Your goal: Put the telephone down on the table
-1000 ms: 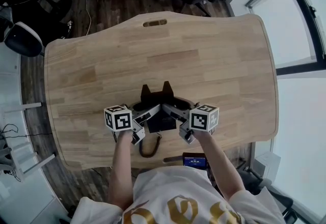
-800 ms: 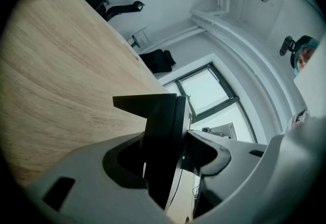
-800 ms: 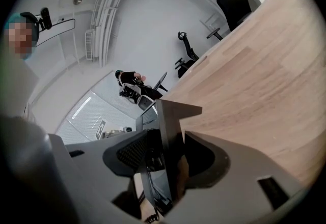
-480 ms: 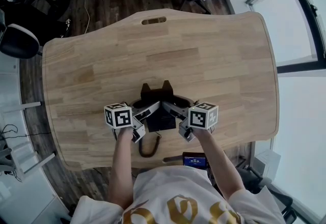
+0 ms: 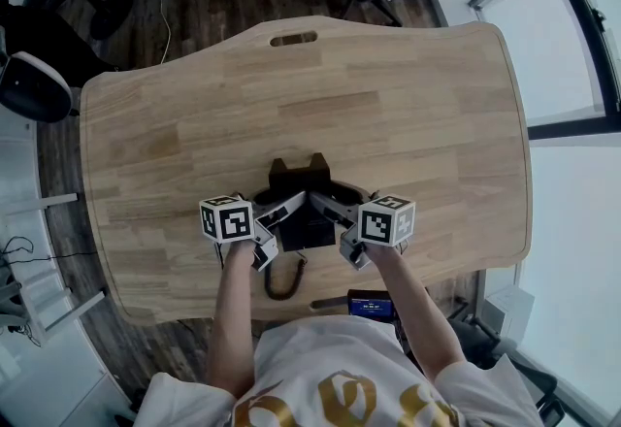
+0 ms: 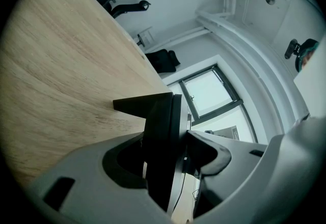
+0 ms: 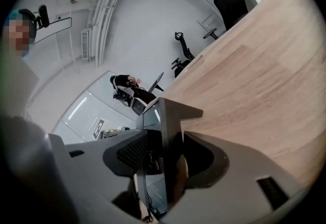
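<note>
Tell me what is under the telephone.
The wooden table lies under the telephone, which the left claw and right claw clamp by its sides. Its own body covers the patch below, so contact cannot be told.

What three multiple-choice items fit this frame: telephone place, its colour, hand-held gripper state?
1. Where is the telephone relative to the table?
A) over the part nearest the person
B) at the far edge
C) on the floor beside it

2. What colour is the telephone?
A) white
B) black
C) red

3. The left hand-held gripper and right hand-held gripper are:
A) both open and clear
B) only the left one gripping
C) both shut on the telephone

Key:
1 A: the head view shows it just ahead of the person.
2 B: its body is black in every view.
3 C: each gripper view shows its jaws against the telephone's sides.
</note>
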